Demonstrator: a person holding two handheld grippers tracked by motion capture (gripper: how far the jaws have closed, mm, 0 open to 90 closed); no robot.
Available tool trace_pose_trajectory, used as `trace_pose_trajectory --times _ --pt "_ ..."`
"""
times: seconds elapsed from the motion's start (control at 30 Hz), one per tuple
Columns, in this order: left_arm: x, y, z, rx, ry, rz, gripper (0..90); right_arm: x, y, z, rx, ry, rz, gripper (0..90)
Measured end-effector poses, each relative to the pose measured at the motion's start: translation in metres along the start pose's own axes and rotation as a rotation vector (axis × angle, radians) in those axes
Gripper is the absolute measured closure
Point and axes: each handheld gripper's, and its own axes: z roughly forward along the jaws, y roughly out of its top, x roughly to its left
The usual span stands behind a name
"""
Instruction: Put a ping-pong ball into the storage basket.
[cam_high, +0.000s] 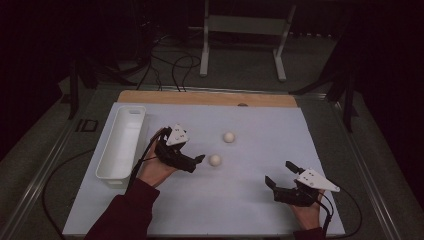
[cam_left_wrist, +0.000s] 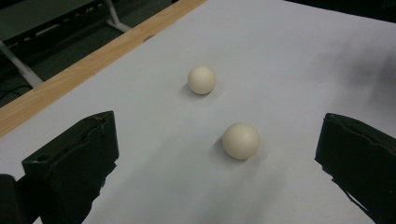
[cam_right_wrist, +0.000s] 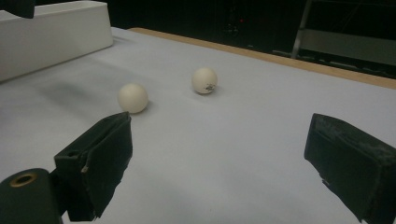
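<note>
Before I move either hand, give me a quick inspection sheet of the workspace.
Surface: pale sheet over a wooden board, flat and dry-looking.
Job's things: near ball just ahead of the left tongs; far ball apart from it; white bin at the sheet's left edge, nothing seen inside.
Clutter: nothing seen.
Grippers: left tongs open toward the near ball; right tongs open, holding nothing.
Cables: one trails from each hand; more on the floor.
Surroundings: dark; white frame behind the table.

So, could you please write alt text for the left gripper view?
Two cream balls lie apart on a white sheet, the near ball between the open left gripper's black jaws, the far ball beyond it. A wooden table edge runs along the sheet's far side.
</note>
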Motion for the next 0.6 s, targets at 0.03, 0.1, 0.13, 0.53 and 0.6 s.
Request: trace_pose_trajectory --times 0.03,0.1,0.13,0.53,0.6 --pt "0.000 0.000 0.000 0.000 0.000 0.000 0.0 0.000 0.000 0.000 0.000 0.000 0.000 7.6" --pt "0.000 0.000 0.002 0.005 -0.004 0.001 0.0 0.000 0.000 0.000 0.002 0.000 -0.002 7.6" --pt "0.000 0.000 0.003 0.007 -0.004 0.000 0.0 0.000 0.000 0.000 0.001 0.000 -0.002 7.6" --pt "0.000 0.001 0.011 0.021 -0.011 0.003 0.0 0.000 0.000 -0.001 -0.004 -0.003 -0.002 7.6" --pt "0.000 0.002 0.012 0.024 -0.012 0.003 0.0 0.000 0.000 -0.001 -0.004 -0.003 -0.003 7.6"
